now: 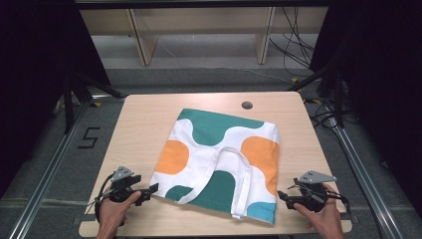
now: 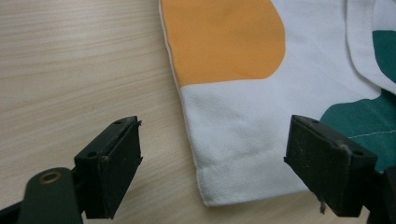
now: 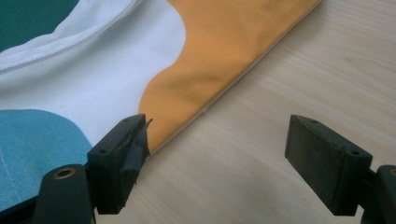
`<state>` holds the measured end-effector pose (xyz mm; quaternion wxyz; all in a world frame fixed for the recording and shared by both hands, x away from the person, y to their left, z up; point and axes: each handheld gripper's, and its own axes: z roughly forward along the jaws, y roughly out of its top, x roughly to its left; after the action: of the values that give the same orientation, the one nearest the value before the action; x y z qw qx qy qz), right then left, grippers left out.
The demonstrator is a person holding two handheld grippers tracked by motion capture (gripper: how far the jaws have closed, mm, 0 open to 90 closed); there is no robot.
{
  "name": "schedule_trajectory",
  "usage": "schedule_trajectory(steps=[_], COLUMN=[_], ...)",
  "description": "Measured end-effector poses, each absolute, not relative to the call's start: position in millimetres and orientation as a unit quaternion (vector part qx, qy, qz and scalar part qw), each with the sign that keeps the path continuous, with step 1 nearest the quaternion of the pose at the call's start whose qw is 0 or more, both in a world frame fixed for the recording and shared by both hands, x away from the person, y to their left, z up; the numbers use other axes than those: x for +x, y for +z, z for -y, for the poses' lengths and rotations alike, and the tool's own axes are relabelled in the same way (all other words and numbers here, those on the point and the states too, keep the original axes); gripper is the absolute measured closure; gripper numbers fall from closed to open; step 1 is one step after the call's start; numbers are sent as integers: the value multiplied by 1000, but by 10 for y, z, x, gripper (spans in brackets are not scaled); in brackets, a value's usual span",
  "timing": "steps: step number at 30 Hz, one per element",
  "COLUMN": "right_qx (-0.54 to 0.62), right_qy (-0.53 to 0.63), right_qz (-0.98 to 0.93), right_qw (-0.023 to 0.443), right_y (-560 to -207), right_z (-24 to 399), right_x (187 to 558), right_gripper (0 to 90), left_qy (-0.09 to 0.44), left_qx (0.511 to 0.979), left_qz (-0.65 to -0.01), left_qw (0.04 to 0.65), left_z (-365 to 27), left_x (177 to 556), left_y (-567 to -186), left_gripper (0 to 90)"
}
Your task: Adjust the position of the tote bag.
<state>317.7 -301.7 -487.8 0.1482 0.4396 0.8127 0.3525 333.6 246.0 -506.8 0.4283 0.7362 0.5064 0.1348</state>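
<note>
Between both wide claws, left claw (image 1: pixel 149 191), right claw (image 1: pixel 284 197), tote bag (image 1: pixel 219 159) flat.

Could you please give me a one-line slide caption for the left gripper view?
Open left claw poised around the near corner of a patterned tote bag lying flat on the wooden table.

One tote bag (image 1: pixel 219 162) lies on one wooden table (image 1: pixel 144 119), printed with two orange patches, left and right, two teal patches, far and near, and one blue patch at its near right corner. One white strap (image 1: pixel 239 174) loops across it. Two grippers, one near left (image 1: pixel 152 189), one near right (image 1: pixel 283 196), two hands, and one round hole (image 1: pixel 247 105) at the far edge
</note>
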Motion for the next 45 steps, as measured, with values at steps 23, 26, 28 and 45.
schedule_trajectory(steps=[23, 26, 28, 45], right_qx=[437, 451, 436, 438], right_qy=[363, 362, 365, 368], right_qz=[-817, -812, -815, -815], right_qw=[102, 77, 108, 84], right_y=[-4971, -4980, -5018, -5067], right_z=[2838, 2798, 2794, 2686], right_x=[3198, 3173, 3191, 3197], right_gripper=[200, 198, 198, 336], left_qy=[110, 106, 107, 110], left_qx=[754, 757, 764, 798], left_qz=[-497, -497, -490, -461], left_qw=[415, 411, 406, 372], left_z=[-2401, -2362, -2348, -2331], left_x=[3622, 3657, 3676, 3670], left_y=[-5087, -5098, -5083, -5099], left_gripper=[212, 241, 278, 785])
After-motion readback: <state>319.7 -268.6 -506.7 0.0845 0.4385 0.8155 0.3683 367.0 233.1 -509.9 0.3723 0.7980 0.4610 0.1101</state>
